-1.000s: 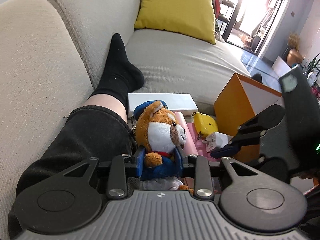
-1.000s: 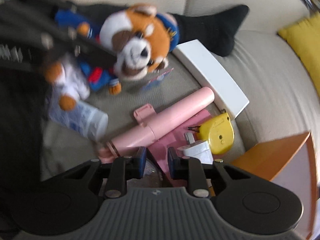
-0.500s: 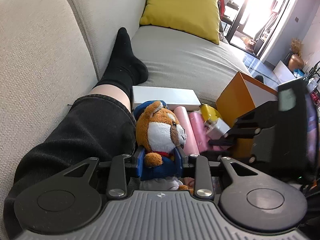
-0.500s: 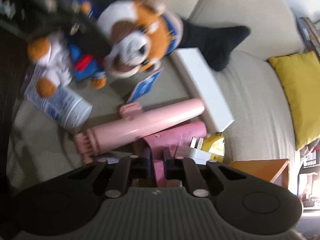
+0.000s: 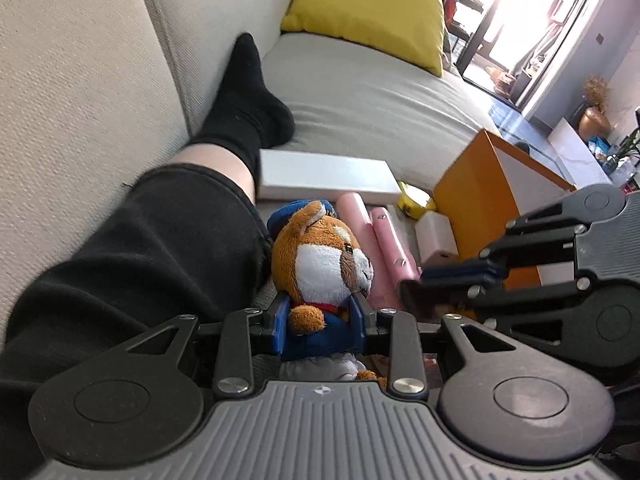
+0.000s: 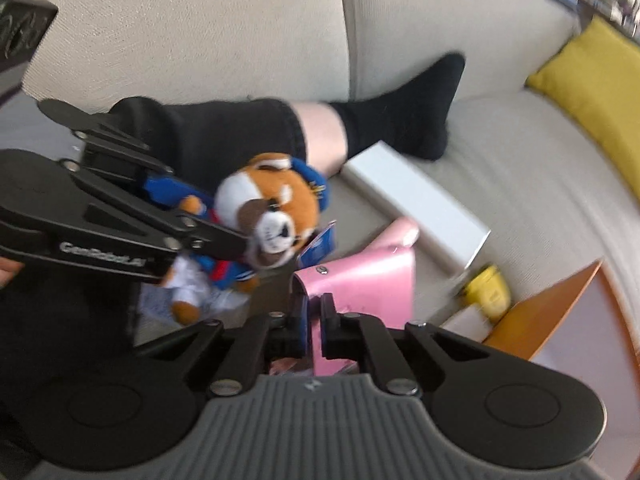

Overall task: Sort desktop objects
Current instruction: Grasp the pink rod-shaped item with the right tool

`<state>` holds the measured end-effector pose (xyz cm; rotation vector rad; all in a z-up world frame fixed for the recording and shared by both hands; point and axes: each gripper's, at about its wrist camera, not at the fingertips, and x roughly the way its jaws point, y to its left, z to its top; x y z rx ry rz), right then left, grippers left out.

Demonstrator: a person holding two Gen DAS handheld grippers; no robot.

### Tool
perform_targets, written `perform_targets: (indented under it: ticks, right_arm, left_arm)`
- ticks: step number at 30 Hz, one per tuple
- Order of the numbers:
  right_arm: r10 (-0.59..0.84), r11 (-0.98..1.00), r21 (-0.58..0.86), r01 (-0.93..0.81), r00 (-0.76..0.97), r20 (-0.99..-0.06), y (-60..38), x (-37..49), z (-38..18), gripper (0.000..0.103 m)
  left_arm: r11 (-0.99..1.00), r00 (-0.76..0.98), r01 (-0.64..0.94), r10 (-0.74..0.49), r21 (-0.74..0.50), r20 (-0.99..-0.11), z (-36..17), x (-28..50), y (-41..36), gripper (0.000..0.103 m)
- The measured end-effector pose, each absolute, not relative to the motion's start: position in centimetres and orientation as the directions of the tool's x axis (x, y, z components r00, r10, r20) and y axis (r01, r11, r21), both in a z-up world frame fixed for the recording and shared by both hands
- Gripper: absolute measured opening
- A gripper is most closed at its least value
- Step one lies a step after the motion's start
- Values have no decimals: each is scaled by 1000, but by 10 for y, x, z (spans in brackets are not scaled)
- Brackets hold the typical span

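A plush animal [image 5: 320, 256] with an orange head and a blue uniform sits between the pads of my left gripper [image 5: 320, 316], which is shut on its body. The right wrist view shows the same plush [image 6: 272, 200] held above the sofa by the left gripper [image 6: 200, 208]. My right gripper [image 6: 314, 320] is shut on the edge of a flat pink case [image 6: 360, 280] with a snap button, raised off the seat. In the left wrist view the right gripper [image 5: 420, 284] reaches in from the right, just beside the plush.
On the sofa seat lie a long white box [image 5: 324, 176], a pink tube [image 5: 356, 208], a yellow tape measure [image 5: 416, 202] and a white charger [image 5: 436, 232]. An open orange box [image 5: 480, 208] stands at the right. A person's leg in a black sock [image 5: 244, 104] lies at the left; a yellow cushion [image 5: 368, 8] is behind.
The right gripper's jaws closed on the pink case and lifted it off the seat. The left gripper kept the plush in its grip and hardly moved.
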<state>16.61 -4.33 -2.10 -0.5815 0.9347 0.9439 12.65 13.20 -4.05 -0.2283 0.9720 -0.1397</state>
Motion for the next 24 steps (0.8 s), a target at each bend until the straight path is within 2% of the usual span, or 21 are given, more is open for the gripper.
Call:
perform_targets:
  ticks: [3,6,10,15,16,17,20,22,24]
  right_arm:
    - [423,518,47,-854,208,-882,-44,170,-23,12]
    - [431,592,103,-799,206,-878,-48,180,-17,47]
    - [372,676,71,-733,256,-892,-39,198,-20,47]
    - [250,721,38,-692,209,-945,-23,208,-48,47]
    - [241,728,41,-685,200,-950,-22,209,-53,52]
    - [239,735,45,-677,197,-951,-23,210,-55,62]
    - [225,744,54,-665,173,-959,-23,211,-62,71]
    - [221,754,59,-655,168,-961,-21,214,-64,71]
    - [236,775,86,-627,161,-958,-25,220,-61,64]
  left_arm:
    - [970,554,20,-214,-244,-805,-43,127,128,36]
    - [969,553,23,-218,-246,-804,-43,128,127,36]
    - [970,550,12,-209,-243,-809,-46,131,126,36]
    - [971,555,1,-199,-239,-808,-46,130,130,36]
    - [971,554,-1,-198,-239,-808,-46,130,131,36]
    - [971,554,-3,-198,-240,-809,-47,130,131,36]
    - [970,554,-3,-200,-242,-808,-48,131,133,36]
    - [969,555,0,-205,-246,-806,-48,131,133,36]
    - [968,555,3,-209,-250,-805,-48,131,133,36]
